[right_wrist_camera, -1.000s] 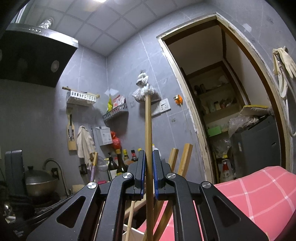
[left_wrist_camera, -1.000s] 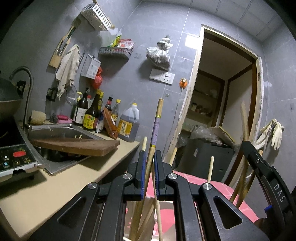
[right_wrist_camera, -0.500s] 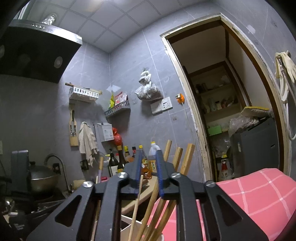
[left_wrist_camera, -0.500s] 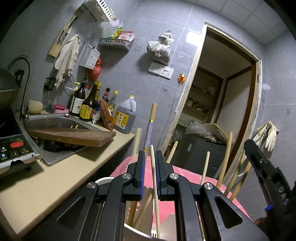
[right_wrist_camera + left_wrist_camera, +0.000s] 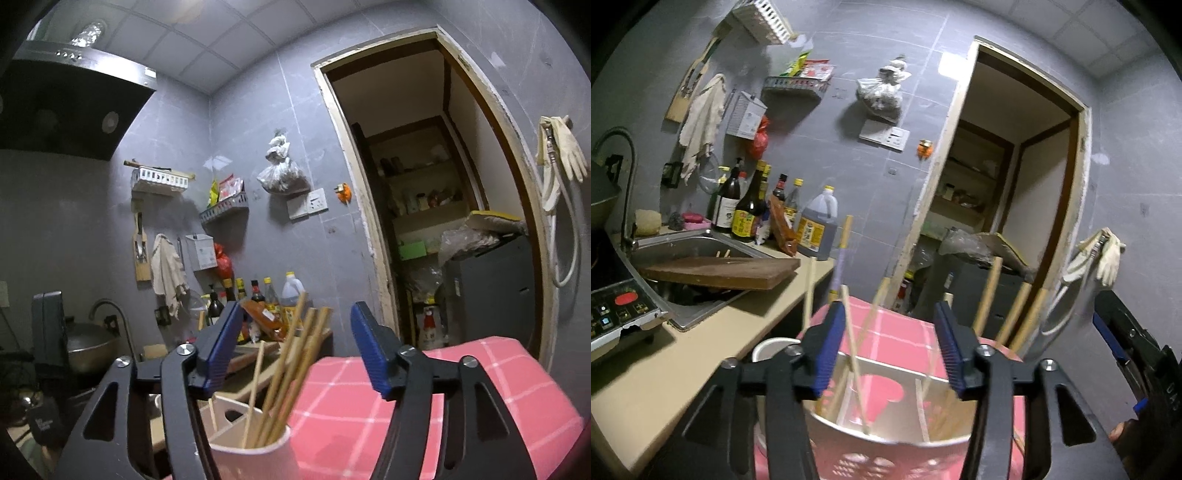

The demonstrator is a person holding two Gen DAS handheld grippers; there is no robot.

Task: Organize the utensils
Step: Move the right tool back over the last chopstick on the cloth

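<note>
Your left tongs [image 5: 890,347] are hanging wide open, gripping nothing, directly above the white holder [image 5: 886,435] on the pink cloth. The chopsticks [image 5: 854,354] are standing near upright inside, ends rising between the pads. Your right tongs [image 5: 293,354] are also gaping empty, equally near, over the same bundle.

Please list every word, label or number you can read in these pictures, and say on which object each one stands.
"DA": white letters on the right gripper, cut off at the picture's edge.
Bottle labels: too blurred to read.
Jug label: too blurred.
Stove panel: only symbols, no readable text.
</note>
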